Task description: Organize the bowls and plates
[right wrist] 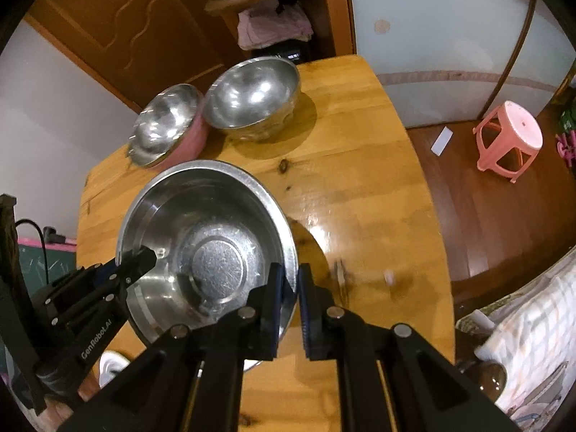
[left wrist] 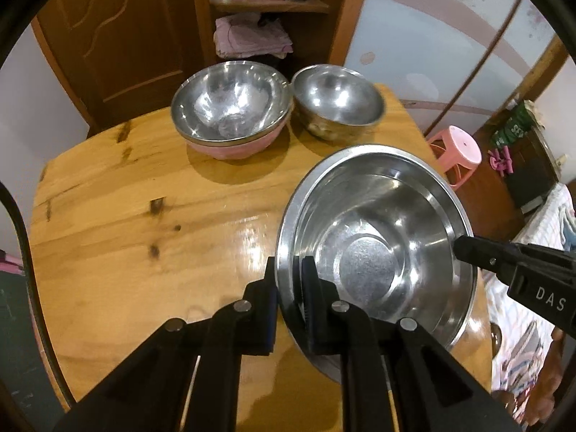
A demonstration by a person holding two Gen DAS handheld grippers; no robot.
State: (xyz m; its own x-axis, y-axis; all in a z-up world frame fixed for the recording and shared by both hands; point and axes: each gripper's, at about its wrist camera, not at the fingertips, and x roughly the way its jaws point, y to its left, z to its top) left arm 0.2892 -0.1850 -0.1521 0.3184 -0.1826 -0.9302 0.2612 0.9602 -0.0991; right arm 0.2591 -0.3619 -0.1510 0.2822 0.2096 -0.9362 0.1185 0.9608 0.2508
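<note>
A: What is nearest to the cameras?

B: The left gripper point(left wrist: 289, 280). Its jaws are closed tight on the left rim of the basin point(left wrist: 374, 237), one finger inside and one outside. The right gripper point(right wrist: 289, 280) does the same on the opposite rim, also clamped, with almost no gap except the thin metal wall.

A: So both hold one thing?

B: Yes, the basin is held between the two, a wide steel one with a flat bottom. It seems to be just above the surface point(left wrist: 144, 223), slightly tilted, but I cannot tell for sure whether its base is off the wood.

A: And further away?

B: At the far edge stand two bowl groups, touching or nearly so. On the left, a steel bowl sits nested in a pink bowl point(left wrist: 230, 149). Beside it, on the right, is a steel bowl point(left wrist: 336, 102) alone, or perhaps two stacked; I cannot decide.

A: Which step is this, in your opinion?

B: I think the lifting of the basin, to carry it toward the bowls or to a free place.

A: What does the next move need?

B: Both hands must travel together and keep it level, because a thin, smooth rim can slip if one side pulls ahead.
</note>
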